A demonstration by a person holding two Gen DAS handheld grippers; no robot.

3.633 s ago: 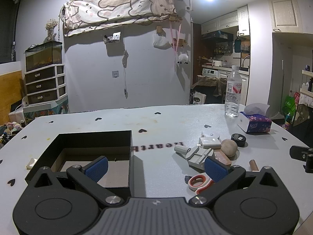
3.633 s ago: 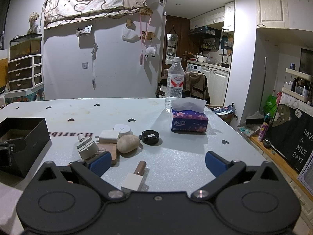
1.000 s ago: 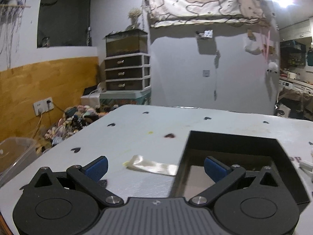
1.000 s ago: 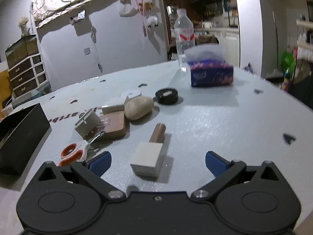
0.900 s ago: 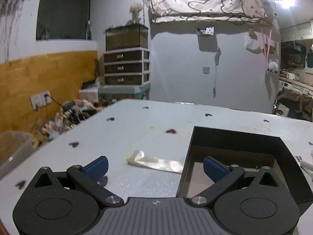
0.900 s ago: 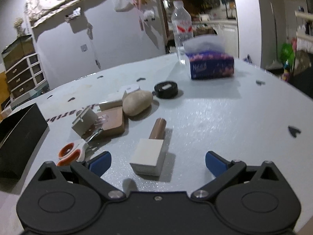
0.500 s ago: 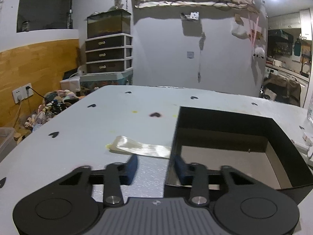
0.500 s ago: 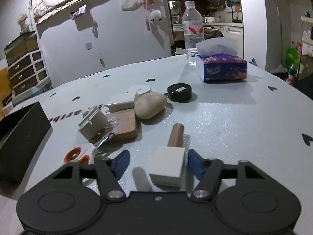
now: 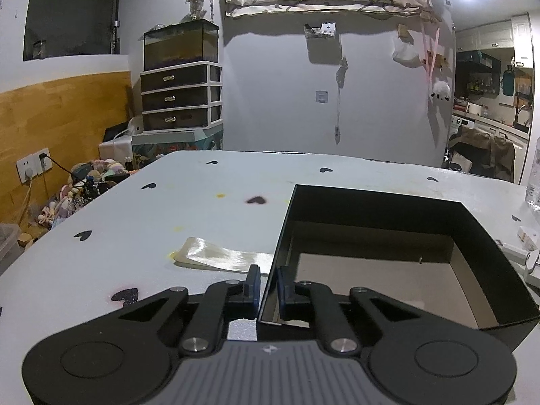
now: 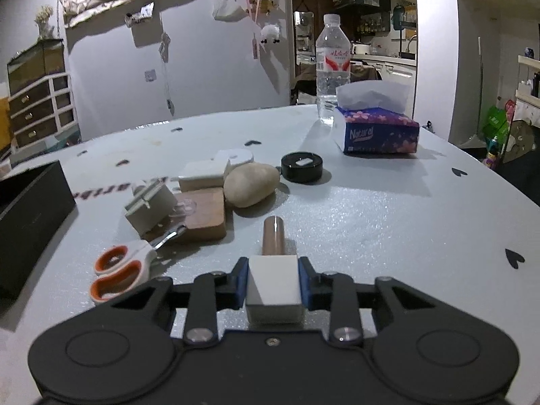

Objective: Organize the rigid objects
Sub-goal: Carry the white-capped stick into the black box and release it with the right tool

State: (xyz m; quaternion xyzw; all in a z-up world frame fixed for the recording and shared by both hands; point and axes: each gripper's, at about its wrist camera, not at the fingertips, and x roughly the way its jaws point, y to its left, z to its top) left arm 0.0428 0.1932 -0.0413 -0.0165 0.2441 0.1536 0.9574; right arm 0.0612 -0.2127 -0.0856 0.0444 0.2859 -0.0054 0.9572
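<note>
Here the left gripper (image 9: 268,287) is closing on the near-left wall of the open black cardboard box (image 9: 486,236); the right gripper (image 10: 273,285) is closing onto the white square-capped bottle (image 10: 273,287), bronze barrel pointing to 12 o'clock. Risk: the smooth cap may slip, or the thin wall buckle.

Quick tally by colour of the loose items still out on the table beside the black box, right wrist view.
White or grey: 4: cube-ended tube, adapter, charger block, round disc
Tan or brown: 2: stone, wooden block
Black: 1: round tin
Orange-handled: 1: scissors
Total: 8
</note>
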